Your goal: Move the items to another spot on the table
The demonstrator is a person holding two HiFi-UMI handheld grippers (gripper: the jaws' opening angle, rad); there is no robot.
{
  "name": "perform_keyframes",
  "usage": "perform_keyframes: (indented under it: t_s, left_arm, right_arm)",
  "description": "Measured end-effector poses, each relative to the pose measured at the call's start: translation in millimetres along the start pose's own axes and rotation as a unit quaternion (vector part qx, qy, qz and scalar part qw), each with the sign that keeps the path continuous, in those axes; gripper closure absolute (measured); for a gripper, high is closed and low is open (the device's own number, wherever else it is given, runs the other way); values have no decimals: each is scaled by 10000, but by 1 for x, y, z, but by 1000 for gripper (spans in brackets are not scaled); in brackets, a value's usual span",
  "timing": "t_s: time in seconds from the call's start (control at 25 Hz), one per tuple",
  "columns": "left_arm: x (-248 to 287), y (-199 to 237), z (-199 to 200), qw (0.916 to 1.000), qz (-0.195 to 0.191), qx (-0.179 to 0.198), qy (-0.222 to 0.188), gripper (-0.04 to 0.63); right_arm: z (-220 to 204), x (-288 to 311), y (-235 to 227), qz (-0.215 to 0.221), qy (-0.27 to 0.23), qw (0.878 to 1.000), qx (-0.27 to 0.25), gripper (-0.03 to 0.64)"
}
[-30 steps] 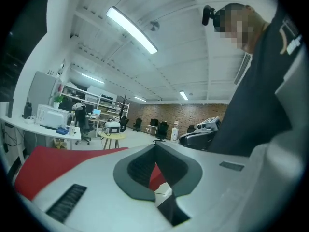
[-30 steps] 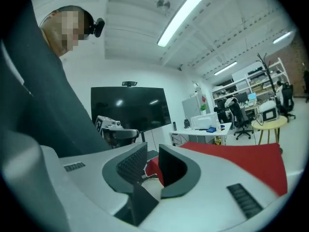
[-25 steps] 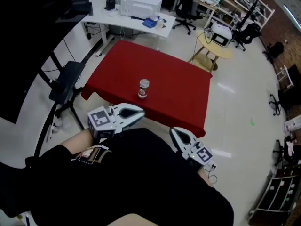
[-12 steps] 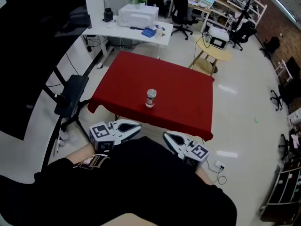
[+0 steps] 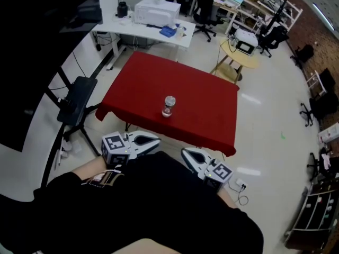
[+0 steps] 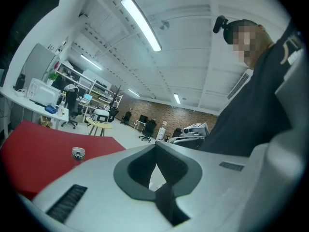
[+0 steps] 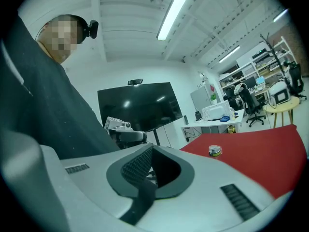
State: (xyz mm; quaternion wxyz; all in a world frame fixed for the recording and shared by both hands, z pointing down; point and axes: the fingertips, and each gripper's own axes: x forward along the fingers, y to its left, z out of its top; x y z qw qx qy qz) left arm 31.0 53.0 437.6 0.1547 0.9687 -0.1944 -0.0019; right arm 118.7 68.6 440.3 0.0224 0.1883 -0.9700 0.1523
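Jar [image 5: 169, 106]: small, round, shiny lid; I see it upright near the table's middle.
Table [image 5: 143, 78]: rectangular, draped in smooth red cloth.
Left gripper [image 5: 152, 140]: grey jaws clenched, empty, short of the table's near edge.
Right gripper [image 5: 188, 156]: likewise clenched on nothing.

A small jar [image 5: 169, 106], possibly glass with a metal lid, stands upright on the red table [image 5: 206, 115], ahead of both grippers and well apart from them. The left gripper [image 5: 157, 140] and right gripper [image 5: 184, 153], jaws together, hang just short of the table's near edge.
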Motion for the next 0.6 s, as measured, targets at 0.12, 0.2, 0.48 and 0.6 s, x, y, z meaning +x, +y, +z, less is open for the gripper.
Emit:
perform_keyframes:
  t_s: [0.12,0.2,0.48,0.6]
  left_arm:
    - [2,-3,-1,10000,-30,-2,16,595]
    - [3,-3,-1,10000,-34,6,8,595]
    - [0,-1,2,10000,-27,25,-4,595]
    - [-1,0,5,10000,-18,59,2,595]
  right_arm:
    - [-2,-3,0,4,51,10000,-21,617]
    - [-2,-5,0,4,63,10000,-6,617]
    - [3,-1,2,48,25,10000,-26,617]
    - [5,-1,2,60,33,10000,-40,617]
